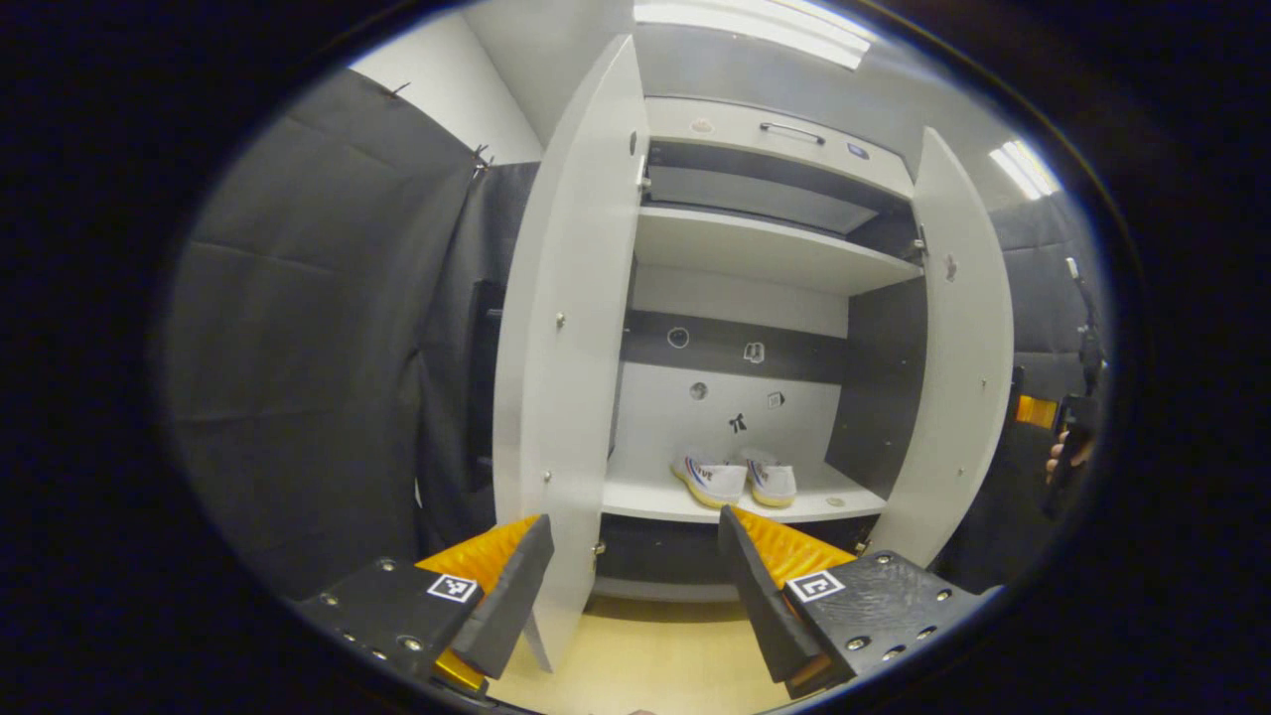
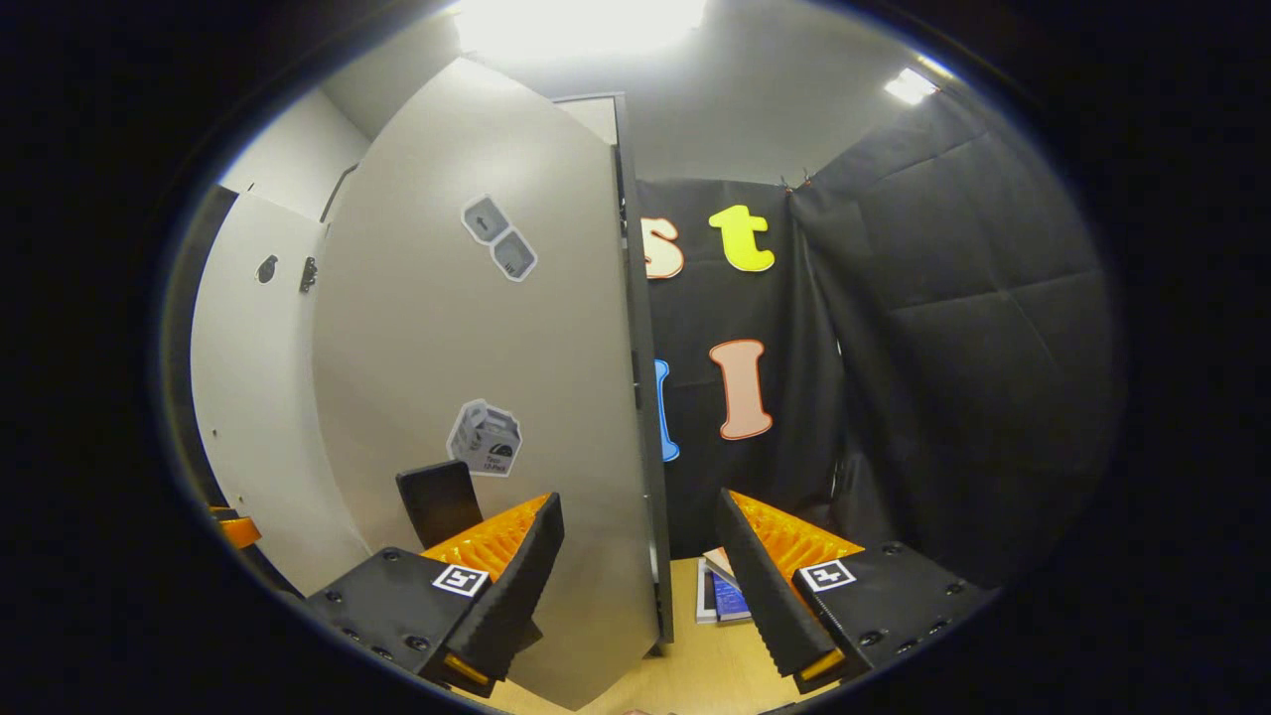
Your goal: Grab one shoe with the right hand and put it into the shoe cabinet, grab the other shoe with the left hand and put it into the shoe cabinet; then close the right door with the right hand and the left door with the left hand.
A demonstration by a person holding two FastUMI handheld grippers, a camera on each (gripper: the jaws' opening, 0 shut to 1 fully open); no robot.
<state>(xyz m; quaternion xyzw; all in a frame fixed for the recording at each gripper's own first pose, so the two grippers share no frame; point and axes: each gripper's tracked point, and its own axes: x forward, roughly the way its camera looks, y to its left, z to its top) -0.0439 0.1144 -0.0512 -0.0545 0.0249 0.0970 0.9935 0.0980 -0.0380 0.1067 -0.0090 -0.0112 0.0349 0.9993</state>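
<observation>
The two shoes point(image 1: 733, 482) sit side by side on the low shelf point(image 1: 645, 497) inside the shoe cabinet point(image 1: 765, 248), toes toward the camera, touching or nearly touching each other. They are pale with a coloured stripe and a yellowish sole. Above them the cabinet's back wall carries a dark band and a few small stickers, and higher up is another shelf point(image 1: 755, 243), then a drawer front with a handle point(image 1: 791, 131).

Both doors stand open. In the left gripper view the left door point(image 1: 566, 348) swings out toward the camera, its edge reaching down between the fingers of the left gripper point(image 1: 634, 571). The right door point(image 1: 958, 348) hangs open on the far side of the cabinet. The left gripper's fingers are spread wide and hold nothing; the door's lower edge lies close to its left finger, but whether it touches I cannot tell.

In the right gripper view the right door point(image 2: 477, 397) fills the left half, seen from its outer face, with three stickers on it. Its edge runs down between the fingers of the right gripper point(image 2: 640, 566), which are spread apart and grip nothing. A dark block point(image 2: 439, 501) shows just behind this gripper's left finger, against the door.

Past the right door, at the right rim of the left gripper view, a hand point(image 1: 1060, 459) holds a dark object. The floor point(image 1: 645, 655) is pale wood, and some flat printed items point(image 2: 723, 594) lie on it by the black cloth wall point(image 2: 943, 348).
</observation>
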